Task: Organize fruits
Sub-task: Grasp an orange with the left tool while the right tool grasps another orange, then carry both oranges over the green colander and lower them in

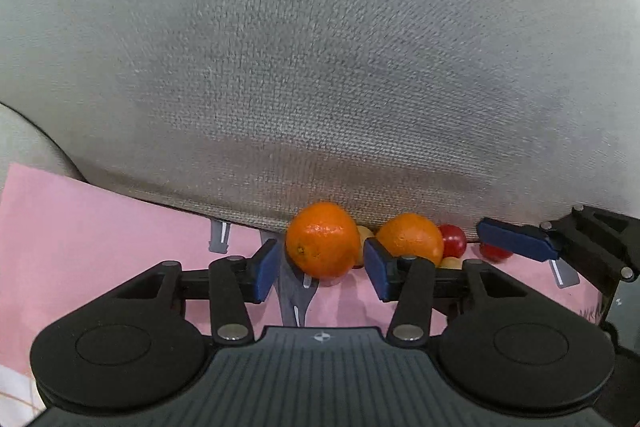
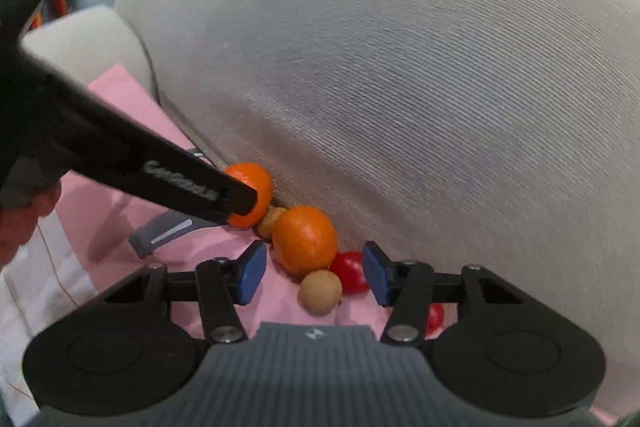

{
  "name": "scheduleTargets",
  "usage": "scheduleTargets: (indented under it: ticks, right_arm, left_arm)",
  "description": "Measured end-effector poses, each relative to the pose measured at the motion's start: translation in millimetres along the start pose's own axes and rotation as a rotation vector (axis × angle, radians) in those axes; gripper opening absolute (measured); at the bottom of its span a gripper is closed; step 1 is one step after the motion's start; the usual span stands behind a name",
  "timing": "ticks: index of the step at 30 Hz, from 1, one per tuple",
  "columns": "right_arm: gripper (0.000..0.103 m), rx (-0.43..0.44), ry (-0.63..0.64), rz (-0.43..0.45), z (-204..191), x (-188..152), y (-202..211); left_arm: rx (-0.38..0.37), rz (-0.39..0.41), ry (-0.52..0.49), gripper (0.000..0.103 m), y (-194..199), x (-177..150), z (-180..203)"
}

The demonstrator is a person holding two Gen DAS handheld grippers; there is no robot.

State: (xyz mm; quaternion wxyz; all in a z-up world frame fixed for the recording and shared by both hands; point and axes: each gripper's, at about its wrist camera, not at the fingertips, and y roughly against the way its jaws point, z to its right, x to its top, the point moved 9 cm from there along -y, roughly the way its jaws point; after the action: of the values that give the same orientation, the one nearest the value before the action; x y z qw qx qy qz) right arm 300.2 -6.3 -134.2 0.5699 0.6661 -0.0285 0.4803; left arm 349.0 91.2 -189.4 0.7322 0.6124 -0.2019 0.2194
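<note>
Left hand-held gripper (image 1: pixel 322 269), spread wide, flanks a glossy, dimpled orange (image 1: pixel 323 239).

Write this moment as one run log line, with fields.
left gripper: open around round orange mandarin | right gripper: open near small beige ball fruit | fruits on pink cloth

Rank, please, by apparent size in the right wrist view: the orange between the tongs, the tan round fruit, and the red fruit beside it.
1. orange, clearly largest.
2. tan round fruit.
3. red fruit, though it is partly hidden and the tan one lies nearer, so this order is unsure.
</note>
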Motion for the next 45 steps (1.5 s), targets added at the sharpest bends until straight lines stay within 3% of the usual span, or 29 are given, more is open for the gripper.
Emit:
scheduleTargets:
  ticks: [4, 8, 17, 23, 36, 45]
  right_arm:
    - [0.049, 0.009, 0.037, -0.006, -4.2, 1.6, -11.8]
    - [0.041, 0.018, 0.04, -0.025, -7.0, 0.1, -20.9]
    - [0.04, 0.001, 0.042, -0.034, -9.1, 1.2, -33.6]
    - [0.038, 0.0, 0.047, -0.036, -13.5, 5.4, -31.2]
    - [0.038, 0.005, -0.012, 0.025, -18.2, 18.6, 35.0]
    - [0.038, 0.0, -0.106, 0.067, -17.9, 33.1, 91.1]
  left_arm:
    - [-0.02, -0.011, 0.015, 0.053, -9.8, 1.5, -0.5]
    - [-0.034, 0.0, 0.026, 0.053, -12.9, 2.7, -3.4]
    - [-0.059, -0.003, 0.042, 0.056, -19.5, -0.1, -10.3]
    - [-0.074, -0.002, 0.051, 0.05, -26.1, -2.4, -9.4]
    - [-0.03, 0.049, 0.052, 0.05, 47.0, -5.6, -14.6]
    - [-0.042, 0.09, -0.006, 0.049, 103.3, -16.4, 19.8]
